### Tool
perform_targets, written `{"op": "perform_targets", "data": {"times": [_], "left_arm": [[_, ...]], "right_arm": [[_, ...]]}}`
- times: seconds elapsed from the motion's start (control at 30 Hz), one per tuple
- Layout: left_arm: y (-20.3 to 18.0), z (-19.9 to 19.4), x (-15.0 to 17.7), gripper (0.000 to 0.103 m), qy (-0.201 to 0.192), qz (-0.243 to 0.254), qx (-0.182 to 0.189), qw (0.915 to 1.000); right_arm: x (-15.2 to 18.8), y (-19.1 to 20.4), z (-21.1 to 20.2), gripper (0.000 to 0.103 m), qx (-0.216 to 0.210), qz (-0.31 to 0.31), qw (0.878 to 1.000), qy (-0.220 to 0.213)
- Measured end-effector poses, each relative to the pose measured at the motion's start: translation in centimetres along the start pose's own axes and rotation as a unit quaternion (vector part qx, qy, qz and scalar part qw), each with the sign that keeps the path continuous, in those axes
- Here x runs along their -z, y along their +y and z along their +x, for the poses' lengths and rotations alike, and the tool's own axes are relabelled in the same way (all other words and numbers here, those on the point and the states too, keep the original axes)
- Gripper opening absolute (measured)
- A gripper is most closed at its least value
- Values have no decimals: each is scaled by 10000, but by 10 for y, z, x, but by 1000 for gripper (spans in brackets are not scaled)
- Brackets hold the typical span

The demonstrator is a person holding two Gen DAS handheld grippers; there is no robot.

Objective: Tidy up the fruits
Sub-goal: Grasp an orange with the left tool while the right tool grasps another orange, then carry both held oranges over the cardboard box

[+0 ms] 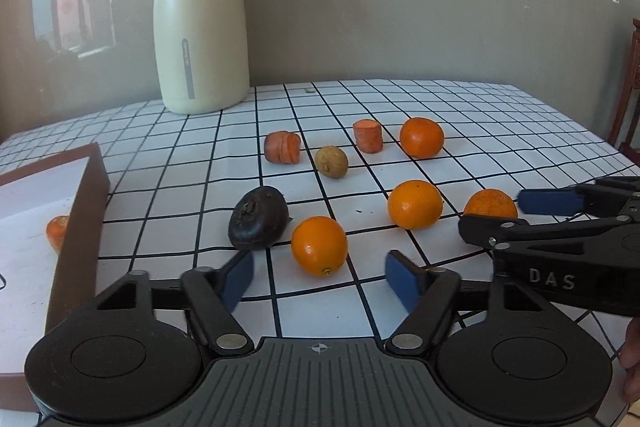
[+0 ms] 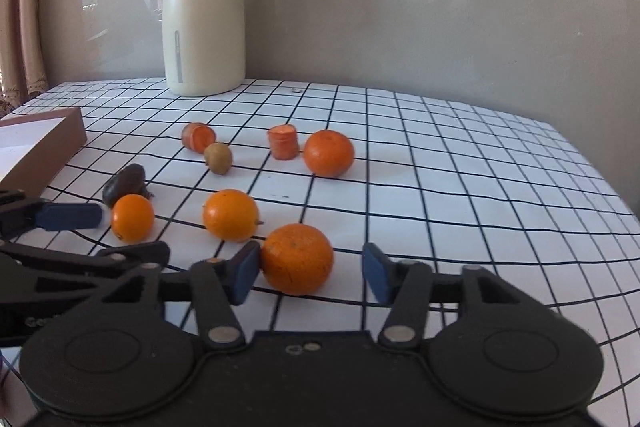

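Grid-patterned cloth covers the table, with a plain grey wall behind it.

On that cloth, the rough-skinned orange nearest the right gripper sits between its spread blue pads; the left-hand pad looks to be touching or almost touching the peel, while the other pad stands well clear, so nothing is gripped. It is probably firm, moderately heavy and round, so likely to roll if nudged from one side. The best hold is across its widest middle, pads square to the peel, with only enough squeeze to stop slipping.

A smoother orange lies just ahead of the left gripper, whose jaws are wide apart and hold nothing; its pads flank the fruit's near side without touching. The same equator grip would suit it.

A third orange rests between those two, and a fourth sits farther back beside an upright carrot chunk. Another carrot chunk lies on its side near a small brownish fruit, possibly a kiwi. A dark wrinkled fruit lies just left of the smooth orange; it looks softer and should be pinched gently.

To the left stands a brown-walled box with a white floor, holding one orange piece. A cream thermos jug stands at the back.
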State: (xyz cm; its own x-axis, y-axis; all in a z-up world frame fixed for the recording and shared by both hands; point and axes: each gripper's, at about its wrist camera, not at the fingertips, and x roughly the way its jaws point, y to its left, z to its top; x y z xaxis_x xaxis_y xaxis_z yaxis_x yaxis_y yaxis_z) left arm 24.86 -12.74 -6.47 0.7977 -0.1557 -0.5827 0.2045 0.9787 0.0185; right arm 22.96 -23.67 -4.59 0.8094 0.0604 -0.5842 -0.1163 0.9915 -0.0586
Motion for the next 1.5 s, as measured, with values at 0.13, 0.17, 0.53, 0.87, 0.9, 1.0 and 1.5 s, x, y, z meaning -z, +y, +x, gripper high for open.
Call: {"op": "perform_targets", "data": {"times": [0.13,0.17,0.53,0.87,0.9,1.0,1.5], "left_arm": [[-3,6,-4,44,-7,64,37,10000],[-4,6,-4,36,-23,81,45,10000],[-2,-10,-4,30,-336,128,44,9993],[13,-57,-1,30,-633,233,-103,9977],[15,-62,0,30,-644,262,-124,9975],[22,-75,0,30,-724,311,-215,9967],[78,-142,23,30,-1042,-26,-752,9917]], "right_arm": [[-1,2,1,31,-73,20,10000,22],[-1,1,1,30,-84,22,10000,20],[-1,-6,-7,29,38,183,9998,-104],[-6,9,-41,29,-30,158,9989,-436],[-7,12,-44,29,-50,131,9988,-468],[-9,19,-52,29,-105,83,9985,-538],[-12,72,-99,29,-680,-242,9922,-1012]]}}
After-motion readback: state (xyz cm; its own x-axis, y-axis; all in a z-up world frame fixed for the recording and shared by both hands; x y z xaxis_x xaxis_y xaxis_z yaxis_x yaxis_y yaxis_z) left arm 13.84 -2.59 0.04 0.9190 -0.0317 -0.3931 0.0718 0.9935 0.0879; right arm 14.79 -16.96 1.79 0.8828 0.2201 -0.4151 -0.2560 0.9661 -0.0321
